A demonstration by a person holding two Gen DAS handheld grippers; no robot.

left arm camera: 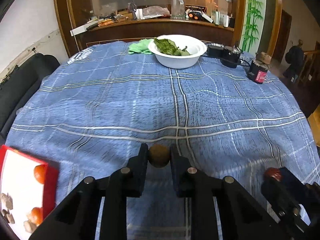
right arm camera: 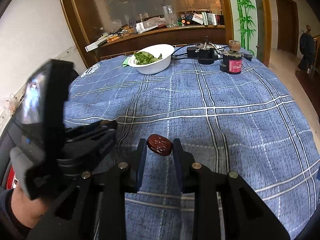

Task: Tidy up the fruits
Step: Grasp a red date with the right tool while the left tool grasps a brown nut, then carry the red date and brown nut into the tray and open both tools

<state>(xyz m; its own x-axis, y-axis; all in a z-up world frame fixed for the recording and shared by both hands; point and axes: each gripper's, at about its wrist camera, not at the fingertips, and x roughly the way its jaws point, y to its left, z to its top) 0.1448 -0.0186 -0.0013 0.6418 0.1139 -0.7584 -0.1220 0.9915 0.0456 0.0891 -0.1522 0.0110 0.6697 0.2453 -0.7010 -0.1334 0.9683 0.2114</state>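
Clamping: L fingers [left arm camera: 159, 156] on brown fruit [left arm camera: 159, 156]; R fingers [right arm camera: 159, 145] on date [right arm camera: 159, 145].

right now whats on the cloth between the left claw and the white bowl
Nothing: in the left wrist view only bare plaid cloth runs from the left claw, shut on a brown fruit, to the bowl.

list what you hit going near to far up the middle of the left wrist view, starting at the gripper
left gripper shut on the round brown fruit → bare stretch of blue plaid tablecloth → white bowl holding green leaves → wooden counter with the glass jar
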